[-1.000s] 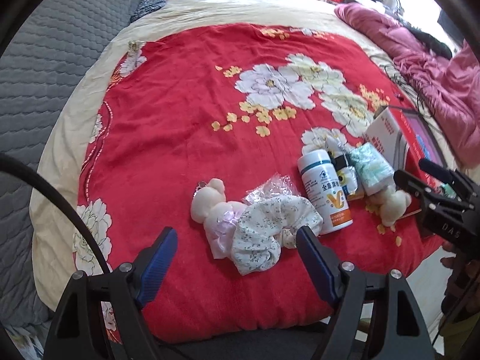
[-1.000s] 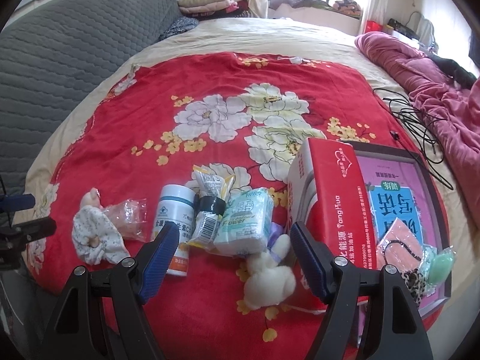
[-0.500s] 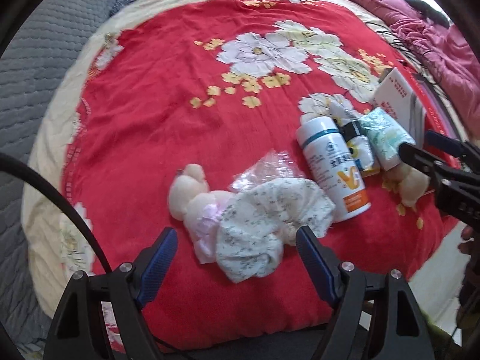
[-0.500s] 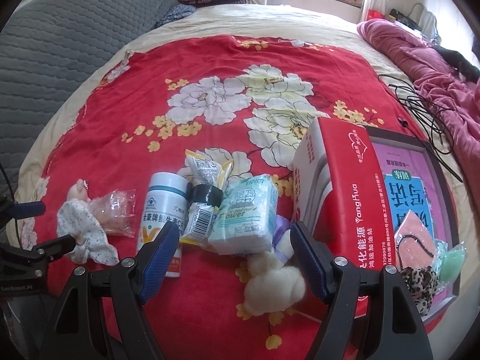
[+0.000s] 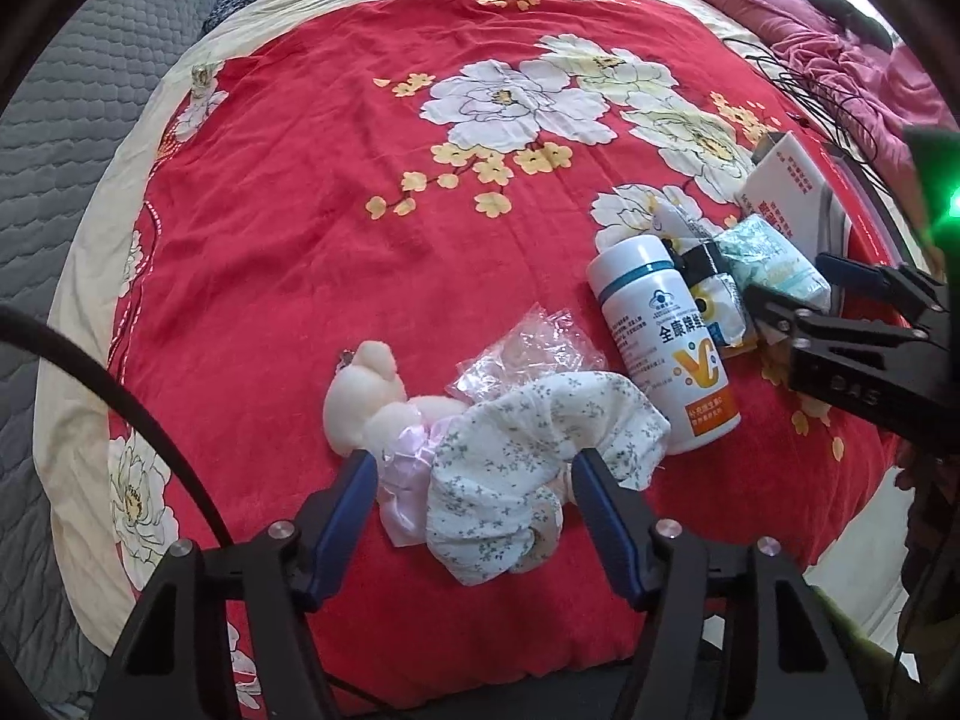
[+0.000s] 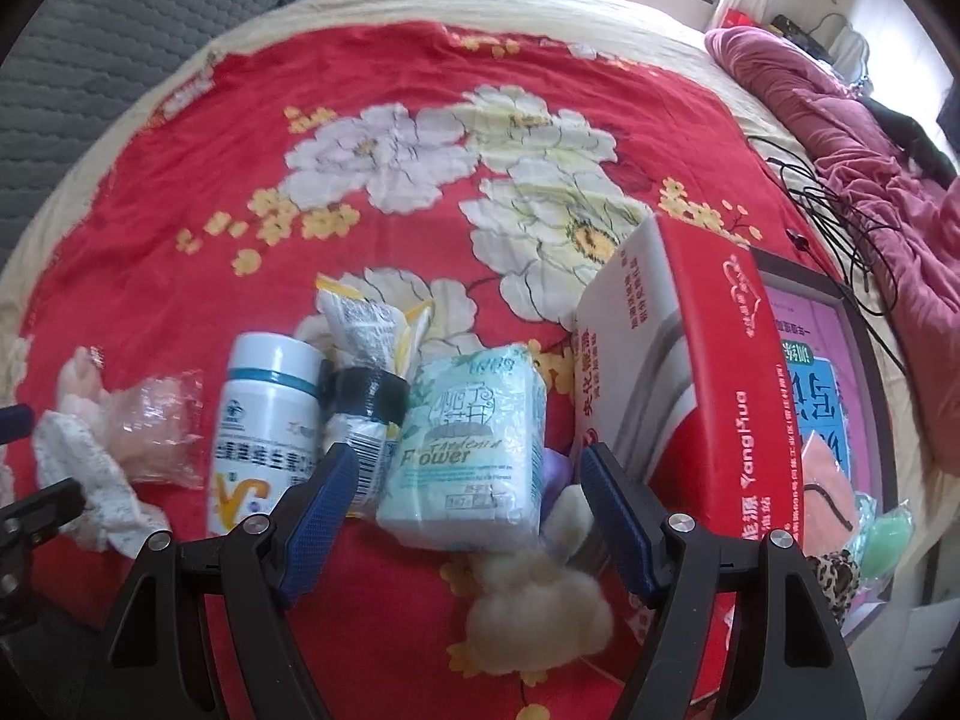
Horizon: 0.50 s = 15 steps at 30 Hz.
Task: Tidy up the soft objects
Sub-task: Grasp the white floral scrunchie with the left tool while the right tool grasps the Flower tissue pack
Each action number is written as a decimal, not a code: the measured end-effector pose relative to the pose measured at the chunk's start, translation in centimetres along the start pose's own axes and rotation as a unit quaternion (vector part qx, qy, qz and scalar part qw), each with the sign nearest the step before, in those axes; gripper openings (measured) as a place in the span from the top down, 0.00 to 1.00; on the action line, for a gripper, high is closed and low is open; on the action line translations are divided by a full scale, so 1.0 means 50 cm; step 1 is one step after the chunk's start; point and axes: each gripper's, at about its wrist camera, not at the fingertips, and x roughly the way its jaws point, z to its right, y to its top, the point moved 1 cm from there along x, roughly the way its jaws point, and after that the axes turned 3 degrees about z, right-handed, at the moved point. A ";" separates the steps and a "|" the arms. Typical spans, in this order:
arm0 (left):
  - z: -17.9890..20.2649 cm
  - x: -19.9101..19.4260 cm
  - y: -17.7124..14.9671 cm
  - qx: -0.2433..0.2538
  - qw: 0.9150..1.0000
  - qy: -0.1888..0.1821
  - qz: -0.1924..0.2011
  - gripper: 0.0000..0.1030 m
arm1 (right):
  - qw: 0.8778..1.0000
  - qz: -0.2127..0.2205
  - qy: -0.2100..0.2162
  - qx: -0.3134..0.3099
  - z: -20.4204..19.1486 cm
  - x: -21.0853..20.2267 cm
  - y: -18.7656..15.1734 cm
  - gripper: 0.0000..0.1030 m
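On the red flowered blanket (image 5: 300, 228) lies a cream plush toy (image 5: 366, 396) with a pink bow, partly covered by a white floral cloth (image 5: 528, 450). My left gripper (image 5: 474, 480) points down over them. Its jaws are closing, with the cloth and bow between the blue pads, which stand right at their edges without visibly squeezing them. My right gripper (image 6: 468, 474) is open and straddles a pale green tissue pack (image 6: 474, 450). A fluffy white plush (image 6: 534, 612) lies just below that pack. The right gripper (image 5: 840, 312) also shows at the right of the left wrist view.
A white bottle (image 6: 264, 420), a taped sachet (image 6: 366, 384) and a clear plastic bag (image 5: 528, 348) lie between the two grippers. A red box (image 6: 708, 396) leans on a framed tray (image 6: 840, 312) holding small soft items. Cables (image 6: 840, 198) and a pink quilt (image 6: 870, 120) lie right.
The left gripper has come down onto the plush and floral cloth, and its jaws have narrowed. The right gripper has sunk closer over the tissue pack, jaws unchanged.
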 end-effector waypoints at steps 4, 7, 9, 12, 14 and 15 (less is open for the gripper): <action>0.003 0.005 0.001 0.003 1.000 -0.006 -0.006 0.42 | 1.000 -0.013 -0.024 -0.009 -0.005 0.025 -0.003 0.34; 0.001 0.011 0.000 0.000 1.000 -0.011 -0.012 0.49 | 0.999 -0.010 -0.042 -0.028 -0.010 0.031 -0.003 0.40; -0.001 0.014 0.000 -0.006 1.000 -0.020 -0.012 0.56 | 0.998 -0.007 -0.047 -0.034 -0.011 0.033 0.000 0.48; -0.004 0.016 0.000 -0.017 0.999 -0.033 -0.012 0.64 | 0.998 -0.004 -0.048 -0.044 -0.012 0.035 0.002 0.52; -0.007 0.015 0.001 -0.024 0.999 -0.040 -0.009 0.71 | 0.998 -0.002 -0.043 -0.045 -0.011 0.032 0.002 0.54; -0.010 0.014 0.001 -0.029 0.999 -0.043 -0.010 0.76 | 0.998 0.001 -0.040 -0.043 -0.008 0.031 0.001 0.54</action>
